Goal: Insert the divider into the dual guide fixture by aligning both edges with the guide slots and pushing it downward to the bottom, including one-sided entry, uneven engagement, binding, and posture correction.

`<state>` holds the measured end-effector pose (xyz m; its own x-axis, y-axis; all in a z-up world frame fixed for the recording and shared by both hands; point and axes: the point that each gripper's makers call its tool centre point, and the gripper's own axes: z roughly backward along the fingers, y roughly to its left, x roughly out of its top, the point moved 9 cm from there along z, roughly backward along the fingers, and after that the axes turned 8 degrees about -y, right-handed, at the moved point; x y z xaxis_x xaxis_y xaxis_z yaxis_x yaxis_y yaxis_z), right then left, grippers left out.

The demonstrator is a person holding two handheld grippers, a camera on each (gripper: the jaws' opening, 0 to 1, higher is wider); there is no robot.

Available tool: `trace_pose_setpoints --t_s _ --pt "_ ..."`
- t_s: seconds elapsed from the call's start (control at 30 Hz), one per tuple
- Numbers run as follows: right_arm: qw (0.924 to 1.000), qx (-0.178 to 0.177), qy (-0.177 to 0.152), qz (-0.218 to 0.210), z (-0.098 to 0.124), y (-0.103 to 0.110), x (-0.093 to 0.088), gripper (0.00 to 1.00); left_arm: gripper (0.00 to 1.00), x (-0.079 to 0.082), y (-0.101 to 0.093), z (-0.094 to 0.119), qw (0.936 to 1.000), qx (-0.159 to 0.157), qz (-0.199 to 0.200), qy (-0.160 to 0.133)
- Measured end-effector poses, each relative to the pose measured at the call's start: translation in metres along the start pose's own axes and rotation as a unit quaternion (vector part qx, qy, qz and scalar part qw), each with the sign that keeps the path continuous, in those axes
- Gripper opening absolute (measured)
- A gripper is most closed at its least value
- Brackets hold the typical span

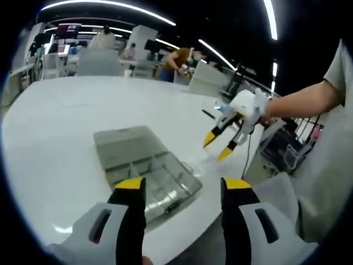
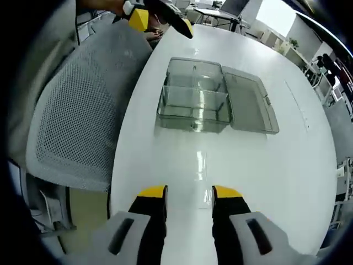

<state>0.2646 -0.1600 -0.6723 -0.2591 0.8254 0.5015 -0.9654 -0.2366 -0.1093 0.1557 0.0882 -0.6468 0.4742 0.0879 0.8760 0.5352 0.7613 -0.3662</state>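
Observation:
The guide fixture is a clear plastic compartment box [image 2: 193, 102] on the white table [image 2: 276, 182], with its lid [image 2: 249, 102] folded flat beside it. In the left gripper view the box [image 1: 160, 176] lies just beyond my left gripper [image 1: 183, 187], which is open and holds nothing. My right gripper [image 2: 189, 194] is open too, hovering over bare table short of the box. From the left gripper view it [image 1: 217, 148] hangs above the table beside the box. A faint clear piece [image 1: 194, 164] lies under it; I cannot tell if it is the divider.
A grey mesh chair [image 2: 83, 116] stands against the table's edge near the box. The left gripper [image 2: 161, 23] shows beyond the box in the right gripper view. Desks, chairs and people [image 1: 176, 61] are far behind the table.

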Motion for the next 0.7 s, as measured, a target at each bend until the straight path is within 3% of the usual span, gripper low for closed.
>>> trace_pose_setpoints --t_s 0.4,0.7 --pt "0.9987 0.001 -0.027 0.043 -0.004 0.012 0.054 0.27 0.4 0.005 -0.014 -0.032 0.9985 -0.036 0.039 0.012" --pt "0.9969 0.0 -0.042 0.066 -0.006 0.018 0.08 0.27 0.31 0.003 -0.02 -0.037 0.9946 -0.046 0.092 0.014"
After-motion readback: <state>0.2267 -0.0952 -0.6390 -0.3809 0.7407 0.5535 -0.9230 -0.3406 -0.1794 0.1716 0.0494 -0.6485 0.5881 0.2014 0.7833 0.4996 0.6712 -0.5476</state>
